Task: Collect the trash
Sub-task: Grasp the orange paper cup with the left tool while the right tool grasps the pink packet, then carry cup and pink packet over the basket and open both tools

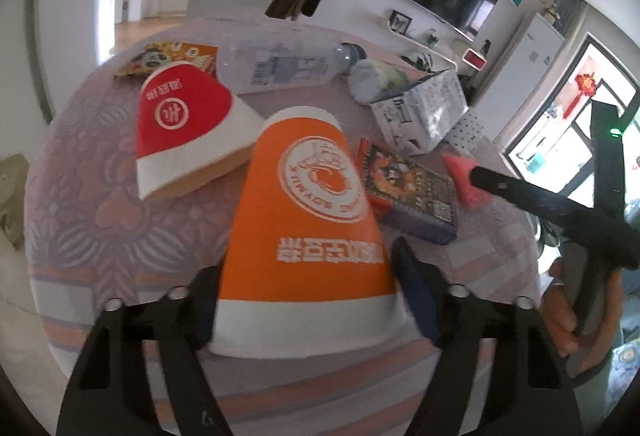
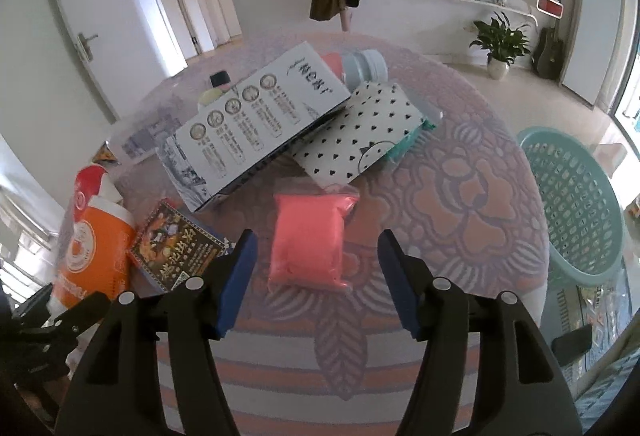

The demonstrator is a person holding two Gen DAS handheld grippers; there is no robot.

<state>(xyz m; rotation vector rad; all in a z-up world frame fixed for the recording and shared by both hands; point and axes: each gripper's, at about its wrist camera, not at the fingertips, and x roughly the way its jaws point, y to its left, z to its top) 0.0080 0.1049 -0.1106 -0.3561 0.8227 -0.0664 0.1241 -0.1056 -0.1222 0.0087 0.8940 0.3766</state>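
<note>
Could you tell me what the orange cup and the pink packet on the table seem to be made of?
The orange cup looks like matte printed paper: opaque wall, white bands, flat printed logo. The pink packet seems to be clear glossy plastic film around something soft and pink, judging by its shiny, crinkled edges; the filling itself I cannot identify.

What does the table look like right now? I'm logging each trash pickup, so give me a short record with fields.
left gripper: straddles orange cup, lying on its side; contact unclear
right gripper: open, pink packet between jaws, untouched
beside orange cup: red cup, dark printed box
further back: clear bottle, white carton
off table: green basket
surface: patterned tablecloth
</note>
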